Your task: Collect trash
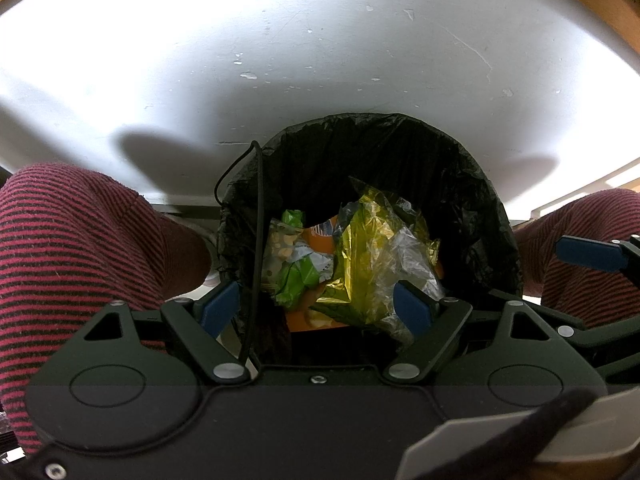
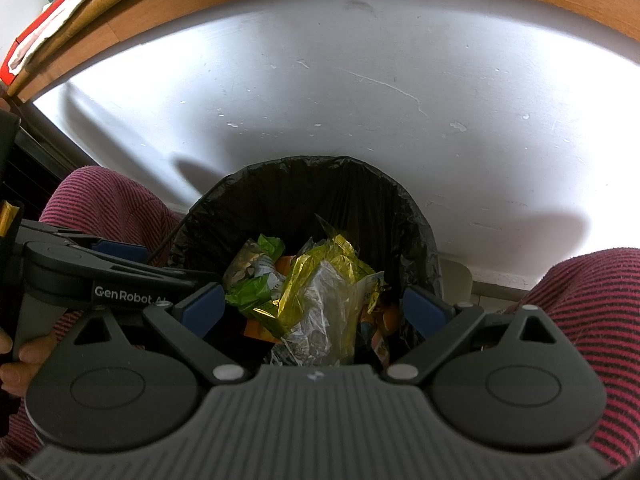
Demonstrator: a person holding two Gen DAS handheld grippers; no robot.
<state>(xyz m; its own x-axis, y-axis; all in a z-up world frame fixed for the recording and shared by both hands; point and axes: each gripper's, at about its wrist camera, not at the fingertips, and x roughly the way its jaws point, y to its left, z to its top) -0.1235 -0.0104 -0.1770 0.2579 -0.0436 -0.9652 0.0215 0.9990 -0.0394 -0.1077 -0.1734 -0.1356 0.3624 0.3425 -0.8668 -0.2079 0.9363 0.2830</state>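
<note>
Both grippers, left (image 1: 316, 304) and right (image 2: 316, 310), hung with fingers spread wide and empty over the black-lined bin (image 2: 280, 184), where crumpled wrappers (image 2: 320, 280) lay, beside the desk's near edge.

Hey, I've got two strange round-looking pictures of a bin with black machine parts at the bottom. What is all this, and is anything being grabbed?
No robot here: a person holds a hand-held two-finger gripper in each hand, each with a wide-angle camera looking along its fingers, hence the curved look. One picture comes from the left gripper, the other from the right gripper. The blue pieces are the finger pads.

Both point down into a bin lined with a black trash bag, standing on the floor against a white wall, between the person's knees in red-and-black striped trousers. Inside lie a crumpled yellow-and-clear wrapper, a green snack packet and orange packaging.

Both grippers stand open above the bin and hold nothing. A thin black cable hangs by the left one.
</note>
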